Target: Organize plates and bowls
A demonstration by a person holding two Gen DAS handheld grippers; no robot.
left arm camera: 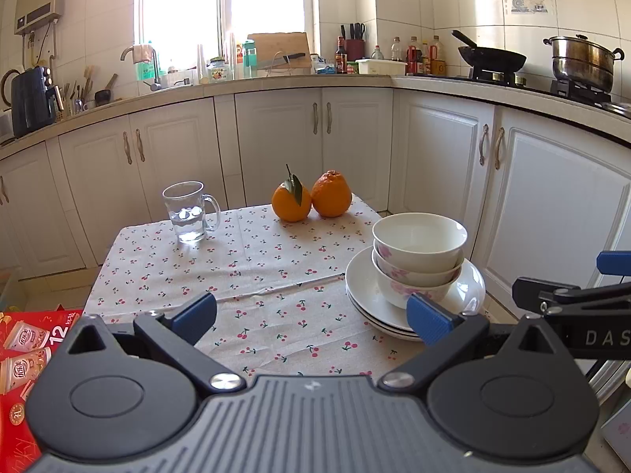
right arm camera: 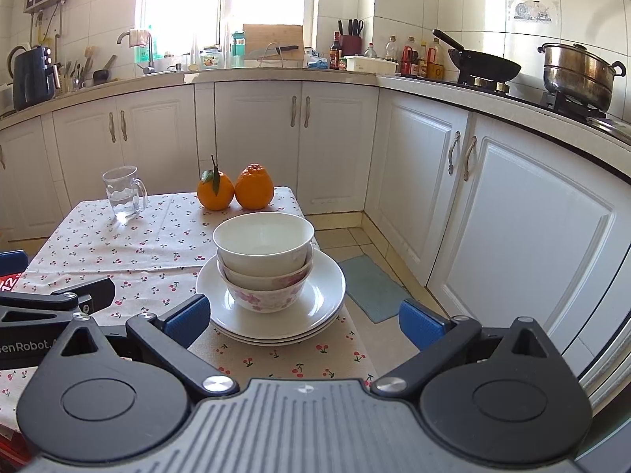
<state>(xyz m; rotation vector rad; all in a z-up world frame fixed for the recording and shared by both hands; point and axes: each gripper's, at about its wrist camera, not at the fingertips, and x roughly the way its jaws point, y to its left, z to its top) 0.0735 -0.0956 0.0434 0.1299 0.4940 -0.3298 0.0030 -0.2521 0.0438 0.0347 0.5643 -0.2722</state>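
Observation:
Three nested bowls (left arm camera: 418,260) (right arm camera: 263,264), white with pink flowers, stand on a stack of white plates (left arm camera: 467,291) (right arm camera: 327,295) at the right side of a small table. My left gripper (left arm camera: 311,317) is open, hovering over the near middle of the table, its right fingertip in front of the plates' near rim. My right gripper (right arm camera: 303,321) is open too, held just short of the stack, with the plates lying between its blue fingertips in the view. Neither holds anything. The right gripper's arm (left arm camera: 572,299) shows at the right edge of the left wrist view.
A cherry-print cloth (left arm camera: 252,272) covers the table. A glass mug (left arm camera: 189,211) (right arm camera: 124,193) with water and two oranges (left arm camera: 311,197) (right arm camera: 236,189) stand at the far side. White kitchen cabinets (right arm camera: 256,134) ring the table. A red box (left arm camera: 27,339) lies at the left, a blue mat (right arm camera: 372,287) on the floor.

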